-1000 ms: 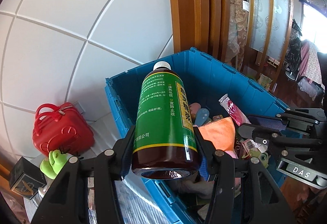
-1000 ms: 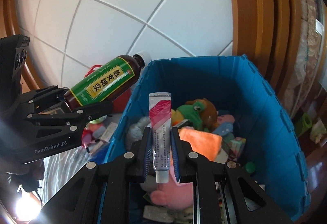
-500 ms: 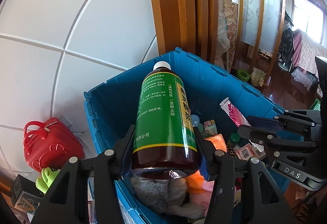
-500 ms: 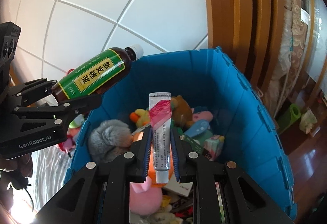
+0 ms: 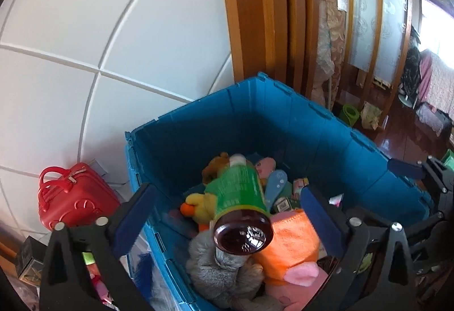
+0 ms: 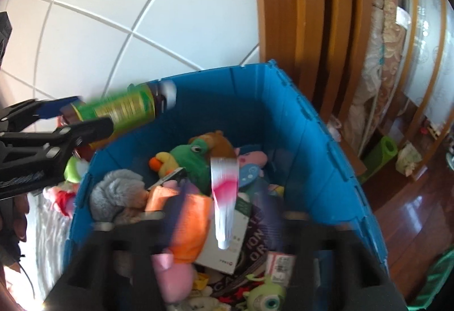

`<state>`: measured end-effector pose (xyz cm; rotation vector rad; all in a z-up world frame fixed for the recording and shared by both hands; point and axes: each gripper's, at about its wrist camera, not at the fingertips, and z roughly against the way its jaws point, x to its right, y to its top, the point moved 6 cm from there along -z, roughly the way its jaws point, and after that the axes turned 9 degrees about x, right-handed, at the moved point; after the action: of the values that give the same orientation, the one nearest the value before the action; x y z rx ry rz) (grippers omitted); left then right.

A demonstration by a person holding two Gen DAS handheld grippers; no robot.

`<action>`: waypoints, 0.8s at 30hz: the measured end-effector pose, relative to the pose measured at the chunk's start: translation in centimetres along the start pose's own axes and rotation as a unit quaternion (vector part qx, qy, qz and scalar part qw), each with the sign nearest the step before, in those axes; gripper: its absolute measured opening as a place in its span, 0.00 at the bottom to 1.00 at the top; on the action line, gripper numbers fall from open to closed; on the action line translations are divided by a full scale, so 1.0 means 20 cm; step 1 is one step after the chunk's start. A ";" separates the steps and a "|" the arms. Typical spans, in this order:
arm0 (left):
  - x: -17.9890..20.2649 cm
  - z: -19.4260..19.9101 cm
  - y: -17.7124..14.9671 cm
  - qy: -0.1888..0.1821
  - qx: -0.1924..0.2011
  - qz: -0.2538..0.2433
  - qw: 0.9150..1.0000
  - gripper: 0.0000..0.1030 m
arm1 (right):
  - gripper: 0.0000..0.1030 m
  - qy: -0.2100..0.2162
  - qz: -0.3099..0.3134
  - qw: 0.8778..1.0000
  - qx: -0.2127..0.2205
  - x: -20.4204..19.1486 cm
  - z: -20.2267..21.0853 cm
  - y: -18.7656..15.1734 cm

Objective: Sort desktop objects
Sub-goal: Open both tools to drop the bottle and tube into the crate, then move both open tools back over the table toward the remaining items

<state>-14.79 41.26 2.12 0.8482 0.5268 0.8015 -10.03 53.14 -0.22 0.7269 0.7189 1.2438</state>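
Both tools, left tool (image 5: 227,221) and right tool (image 6: 224,223), are opening with pads clear of bottle (image 5: 239,203) and tube (image 6: 224,197); hold them over the blue crate (image 5: 283,124) so both land inside.

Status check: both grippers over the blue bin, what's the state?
Left gripper opening, brown bottle loose between its jaws. Right gripper opening, pink-and-white tube free. Both above the blue bin; nothing blocking.

A bottle (image 5: 241,206) and a tube (image 6: 224,197) hang above toys in the bin (image 5: 283,124).
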 end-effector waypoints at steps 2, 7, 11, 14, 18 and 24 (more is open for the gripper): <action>-0.06 0.03 -0.01 0.009 0.001 0.006 1.000 1.00 | 1.00 -0.003 -0.005 1.000 0.004 0.01 0.00 -0.01; -0.20 0.12 -0.07 0.040 0.004 0.025 0.999 1.00 | 1.00 -0.001 -0.003 1.000 0.009 -0.02 0.01 -0.03; -0.32 0.22 -0.16 0.059 0.002 0.041 0.997 1.00 | 1.00 0.008 0.007 1.000 0.013 -0.12 0.06 -0.02; -0.39 0.30 -0.22 0.069 0.002 0.052 0.996 1.00 | 1.00 0.020 0.023 1.000 0.009 -0.25 0.10 -0.02; -0.49 0.41 -0.30 0.083 0.004 0.068 0.994 1.00 | 1.00 0.041 0.037 0.998 0.004 -0.42 0.14 -0.04; -0.64 0.56 -0.43 0.101 0.005 0.093 0.991 1.00 | 1.00 0.053 0.057 0.997 -0.002 -0.66 0.18 -0.08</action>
<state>-11.34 22.51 2.72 0.8377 0.6355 1.0648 -8.40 39.62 1.65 0.7112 0.7697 1.3952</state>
